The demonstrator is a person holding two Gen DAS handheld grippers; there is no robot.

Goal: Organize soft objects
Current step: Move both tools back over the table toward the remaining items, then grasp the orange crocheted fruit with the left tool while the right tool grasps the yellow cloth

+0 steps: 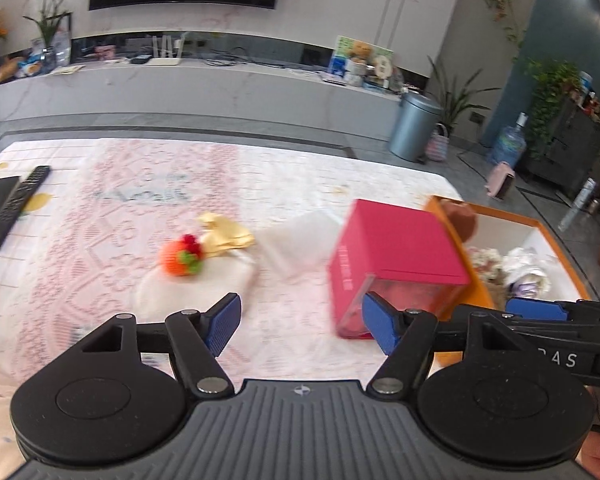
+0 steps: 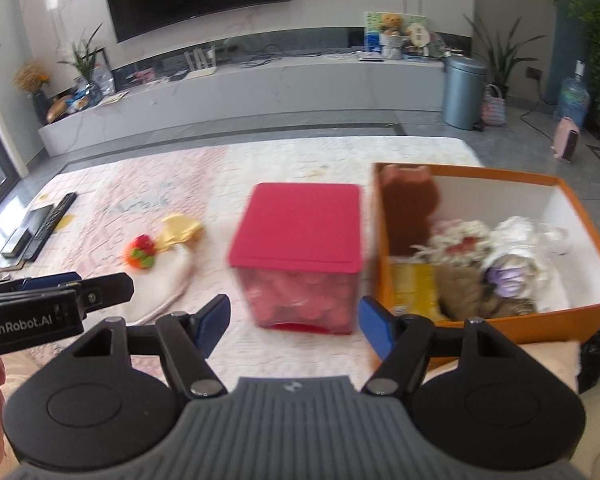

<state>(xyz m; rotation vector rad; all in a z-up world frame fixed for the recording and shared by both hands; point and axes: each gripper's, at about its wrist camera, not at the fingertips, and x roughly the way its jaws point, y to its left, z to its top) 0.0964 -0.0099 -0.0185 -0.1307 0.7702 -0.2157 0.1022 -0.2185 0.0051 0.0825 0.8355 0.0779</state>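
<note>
hovering with jaws apart and empty, the left gripper [image 1: 302,326] and right gripper [image 2: 294,326] face the red-lidded box [image 2: 300,256], with the orange box [image 2: 540,316] of soft toys just right and the orange plush [image 2: 140,256] left.

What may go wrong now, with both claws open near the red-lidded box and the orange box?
1. The right claw points at the red-lidded box, not a soft toy; grabbing it may tip it.
2. The orange box already looks crowded, so new toys may spill out.
3. The left claw and right claw are close and might collide.
</note>
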